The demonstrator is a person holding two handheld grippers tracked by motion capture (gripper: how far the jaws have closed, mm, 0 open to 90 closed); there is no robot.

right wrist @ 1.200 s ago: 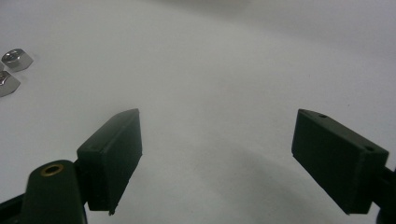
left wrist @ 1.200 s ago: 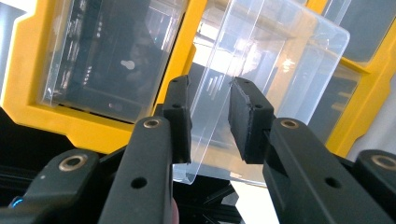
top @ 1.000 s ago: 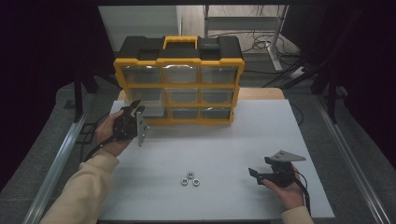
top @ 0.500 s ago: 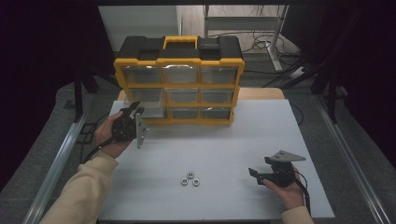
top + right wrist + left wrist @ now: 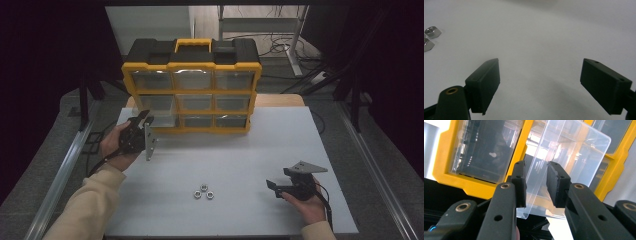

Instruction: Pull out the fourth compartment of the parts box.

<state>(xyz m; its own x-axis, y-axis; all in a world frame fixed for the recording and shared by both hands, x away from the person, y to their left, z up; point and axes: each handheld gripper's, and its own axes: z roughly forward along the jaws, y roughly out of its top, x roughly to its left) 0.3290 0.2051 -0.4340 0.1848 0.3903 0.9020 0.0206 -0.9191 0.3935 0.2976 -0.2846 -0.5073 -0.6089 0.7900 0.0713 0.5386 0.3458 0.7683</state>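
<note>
I have the clear drawer (image 5: 564, 167) between my left gripper (image 5: 536, 185) jaws, narrowed but not visibly pinching; right gripper (image 5: 539, 85) wide over the bench (image 5: 240, 155). Next: pull it straight out.

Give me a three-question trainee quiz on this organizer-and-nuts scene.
1. How many nuts lie on the table?
2. True or false: the right claw holds a nut.
3. Which drawer of the organizer is the left claw at? A. top right; B. bottom-left drawer; C. middle centre.
Key: 1. Three. 2. False, its jaws stand open over bare table. 3. B.
</note>
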